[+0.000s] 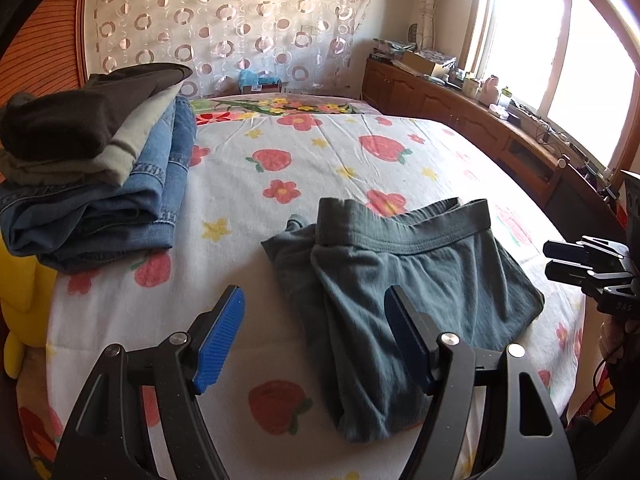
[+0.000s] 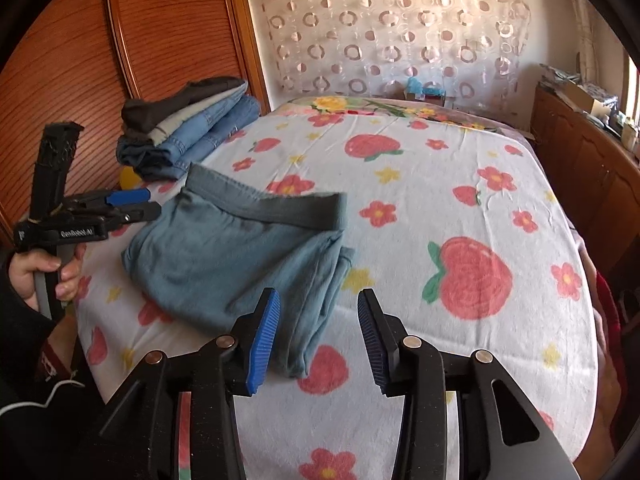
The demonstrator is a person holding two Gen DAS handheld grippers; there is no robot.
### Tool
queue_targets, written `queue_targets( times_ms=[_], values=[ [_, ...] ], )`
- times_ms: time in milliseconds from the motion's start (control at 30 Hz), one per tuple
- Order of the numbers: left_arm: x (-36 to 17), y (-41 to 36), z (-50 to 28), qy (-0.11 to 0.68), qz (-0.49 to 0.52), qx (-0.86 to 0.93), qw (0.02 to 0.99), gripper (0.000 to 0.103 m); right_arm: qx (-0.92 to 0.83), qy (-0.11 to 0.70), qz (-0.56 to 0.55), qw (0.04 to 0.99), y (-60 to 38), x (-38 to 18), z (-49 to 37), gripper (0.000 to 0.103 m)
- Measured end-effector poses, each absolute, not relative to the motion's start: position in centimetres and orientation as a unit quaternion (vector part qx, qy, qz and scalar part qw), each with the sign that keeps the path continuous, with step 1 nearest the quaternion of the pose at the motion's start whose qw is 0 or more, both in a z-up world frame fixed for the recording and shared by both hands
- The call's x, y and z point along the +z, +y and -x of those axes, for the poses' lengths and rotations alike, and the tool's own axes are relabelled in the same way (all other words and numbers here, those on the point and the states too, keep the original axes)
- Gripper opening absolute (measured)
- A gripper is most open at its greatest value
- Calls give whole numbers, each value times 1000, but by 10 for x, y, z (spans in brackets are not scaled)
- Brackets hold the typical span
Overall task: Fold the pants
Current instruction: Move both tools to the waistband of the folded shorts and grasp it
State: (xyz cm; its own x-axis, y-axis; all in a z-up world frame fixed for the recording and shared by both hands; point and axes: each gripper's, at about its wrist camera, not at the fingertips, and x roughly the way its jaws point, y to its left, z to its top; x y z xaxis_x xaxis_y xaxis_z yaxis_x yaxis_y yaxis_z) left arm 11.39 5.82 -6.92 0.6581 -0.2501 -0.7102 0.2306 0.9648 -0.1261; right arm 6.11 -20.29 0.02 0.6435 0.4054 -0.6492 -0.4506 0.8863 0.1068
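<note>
Grey-green pants point(image 1: 400, 280) lie folded on the flowered bed sheet point(image 1: 280, 168), waistband toward the far side. They also show in the right wrist view point(image 2: 240, 260). My left gripper point(image 1: 316, 312) is open and empty, hovering just above the near end of the pants. It also shows in the right wrist view point(image 2: 148, 204), at the pants' left edge. My right gripper point(image 2: 318, 312) is open and empty, above the folded legs' end. It shows in the left wrist view point(image 1: 556, 258) at the right of the pants.
A stack of folded clothes point(image 1: 92, 168), jeans under grey and dark items, sits at the bed's left edge by the wooden headboard point(image 2: 80, 60). A wooden cabinet point(image 1: 480, 120) with clutter runs under the window on the right. A yellow toy point(image 1: 24, 300) lies beside the bed.
</note>
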Motion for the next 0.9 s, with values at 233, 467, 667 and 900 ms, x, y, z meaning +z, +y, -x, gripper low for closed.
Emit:
queue_targets(
  times_ms=[233, 467, 667, 900],
  values=[
    [-73, 52, -125, 396, 7, -135, 908, 73, 233, 362, 27, 902, -195, -8, -81, 45],
    [-73, 54, -139, 399, 11, -129, 908, 73, 219, 384, 30, 896, -181, -23, -111, 45],
    [-79, 57, -153, 402, -5, -109, 909, 73, 210, 391, 32, 895, -172, -26, -125, 45],
    [-87, 64, -159, 411, 4, -103, 906, 73, 213, 385, 31, 897, -170, -25, -125, 45]
  ],
)
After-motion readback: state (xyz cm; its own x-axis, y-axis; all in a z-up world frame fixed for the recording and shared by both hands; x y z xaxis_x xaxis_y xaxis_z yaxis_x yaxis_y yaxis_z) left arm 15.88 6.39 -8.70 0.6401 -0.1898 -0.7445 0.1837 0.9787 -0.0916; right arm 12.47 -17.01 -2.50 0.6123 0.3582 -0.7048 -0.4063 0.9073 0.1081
